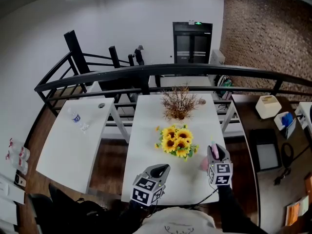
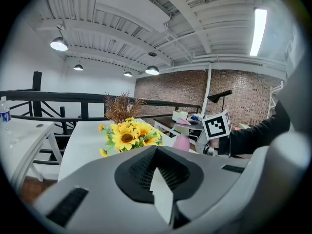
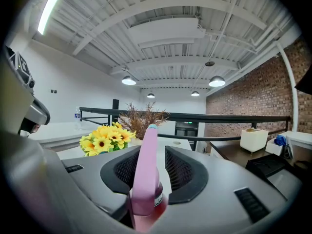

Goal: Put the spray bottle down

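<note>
A pink spray bottle [image 1: 212, 153] stands upright on the white table [image 1: 146, 130] near its right front corner, between the jaws of my right gripper [image 1: 216, 153]. In the right gripper view the bottle [image 3: 145, 174] rises between the two dark pads [image 3: 187, 172]; a gap shows on its right side, so the right gripper [image 3: 150, 182] is open around it. My left gripper [image 1: 161, 169] hovers over the table's front edge, shut and holding nothing. From the left gripper view, beyond the left gripper [image 2: 158, 177], the bottle [image 2: 181, 142] and the right gripper's marker cube [image 2: 216, 125] show at the right.
A bunch of sunflowers [image 1: 176, 143] lies mid-table, with a dried plant [image 1: 179, 104] behind it. A second white table [image 1: 68, 140] at the left carries a water bottle [image 1: 75, 117]. A black railing [image 1: 195, 71] runs behind. A dark desk [image 1: 263, 130] with a white box [image 1: 268, 106] stands at the right.
</note>
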Motion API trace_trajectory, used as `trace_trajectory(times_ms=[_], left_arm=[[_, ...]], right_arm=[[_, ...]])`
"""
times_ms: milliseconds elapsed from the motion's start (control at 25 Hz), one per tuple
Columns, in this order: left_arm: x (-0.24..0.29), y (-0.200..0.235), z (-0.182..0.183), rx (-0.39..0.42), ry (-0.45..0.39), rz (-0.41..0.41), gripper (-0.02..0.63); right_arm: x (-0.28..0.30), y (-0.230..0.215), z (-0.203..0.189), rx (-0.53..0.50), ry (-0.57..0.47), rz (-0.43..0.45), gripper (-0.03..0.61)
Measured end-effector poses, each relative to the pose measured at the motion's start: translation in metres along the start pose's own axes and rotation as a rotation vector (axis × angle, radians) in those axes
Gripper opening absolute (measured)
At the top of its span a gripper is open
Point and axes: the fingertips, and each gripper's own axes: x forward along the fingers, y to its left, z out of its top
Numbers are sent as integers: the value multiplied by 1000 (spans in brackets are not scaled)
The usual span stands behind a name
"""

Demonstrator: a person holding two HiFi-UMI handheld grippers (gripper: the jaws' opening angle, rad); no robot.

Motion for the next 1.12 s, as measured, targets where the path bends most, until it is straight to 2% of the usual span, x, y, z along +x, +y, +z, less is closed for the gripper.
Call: trace_trajectory(times_ms=[80, 120, 320, 400, 560, 760, 800, 840, 920, 960, 1040, 1120], left_arm=[[0, 1, 0, 0, 0, 2, 15], [0, 1, 0, 1, 0, 3, 15], [-2, 2, 0, 0, 3, 6, 15], [-3, 2, -1, -1, 3, 8, 15], [-2, 3, -2, -2, 4, 10, 15], [-3, 4, -2, -4, 4, 10, 15], [-4, 3, -2, -5, 3, 10, 15], [-4, 3, -2, -6, 2, 8, 15], [-3, 0, -2, -6, 1, 0, 15], [-3, -2, -3, -7, 2, -6, 15], [-1, -6, -3, -8, 4, -17, 15], [0, -9, -2, -10, 2, -25, 15]], right_arm=[[1, 0, -1, -2, 4, 3, 117], [2, 0, 0, -1, 4, 6, 151], [-2, 2, 5, 4, -3, 0, 212], [-6, 2, 10, 4, -15, -9, 280], [-24, -2, 16, 50, -41, -16, 281], [-61, -9, 29, 37, -80, -58, 281], [-71, -11, 36, 22, -111, -82, 275], [-81, -14, 46, -2, -155, -110, 240], [-100, -11, 70, -59, -259, -128, 75], [-106, -5, 80, -70, -298, -100, 8], [-109, 15, 89, -40, -324, 6, 0], [-104, 37, 86, -21, -295, 87, 0]])
